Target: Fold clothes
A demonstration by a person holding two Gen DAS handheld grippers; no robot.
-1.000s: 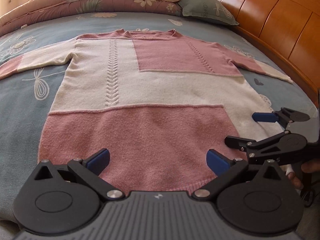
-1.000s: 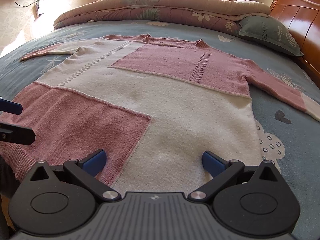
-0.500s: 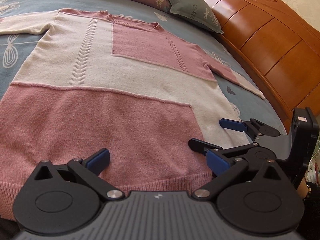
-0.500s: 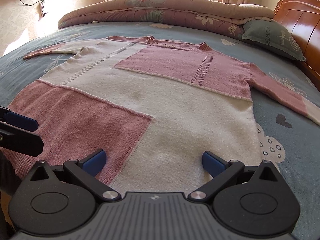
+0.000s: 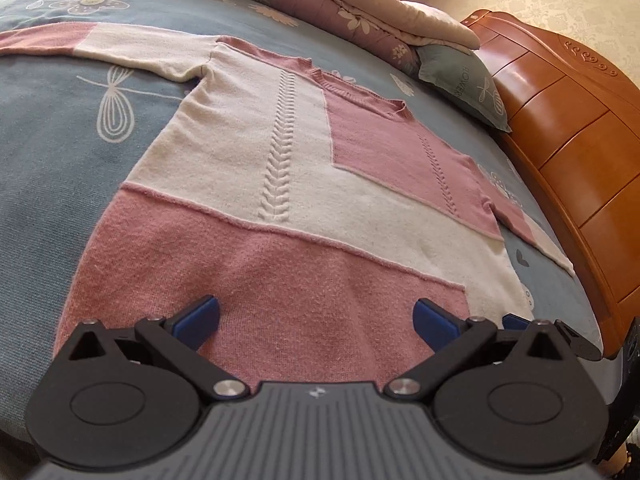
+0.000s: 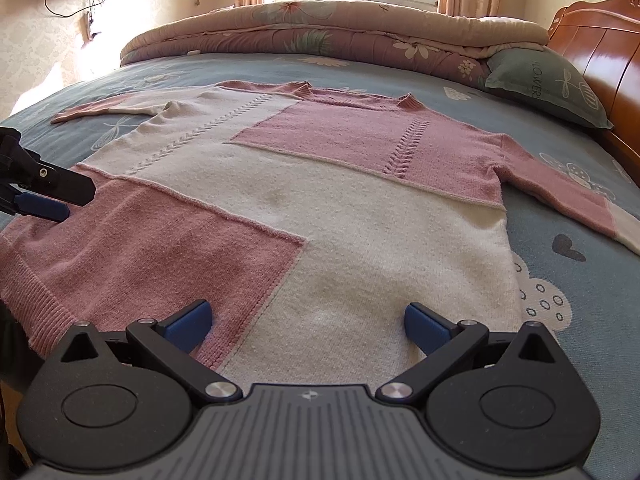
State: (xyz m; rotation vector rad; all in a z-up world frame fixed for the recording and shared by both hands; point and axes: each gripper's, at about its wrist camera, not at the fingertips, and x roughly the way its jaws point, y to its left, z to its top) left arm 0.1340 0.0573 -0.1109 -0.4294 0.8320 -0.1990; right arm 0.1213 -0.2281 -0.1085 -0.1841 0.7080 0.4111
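Observation:
A pink and cream knitted sweater [image 5: 280, 208] [image 6: 340, 216] lies flat and face up on the blue bedsheet, both sleeves spread out to the sides. My left gripper [image 5: 316, 316] is open just above the pink hem panel, holding nothing. My right gripper [image 6: 306, 320] is open over the hem where pink meets cream, also holding nothing. In the right wrist view the left gripper's fingers [image 6: 48, 200] show at the left edge above the pink panel. A blue pad of the right gripper [image 5: 516, 322] peeks out at the lower right of the left wrist view.
A rolled floral quilt [image 6: 340, 28] lies along the far side of the bed, with a green pillow [image 6: 548, 84] beside it. The wooden headboard [image 5: 580, 152] runs along the right. The blue sheet [image 5: 48, 152] borders the sweater on all sides.
My left gripper has swung left and turned, so the left sleeve now shows and the right gripper has slid nearly out of its view. My right gripper has barely moved.

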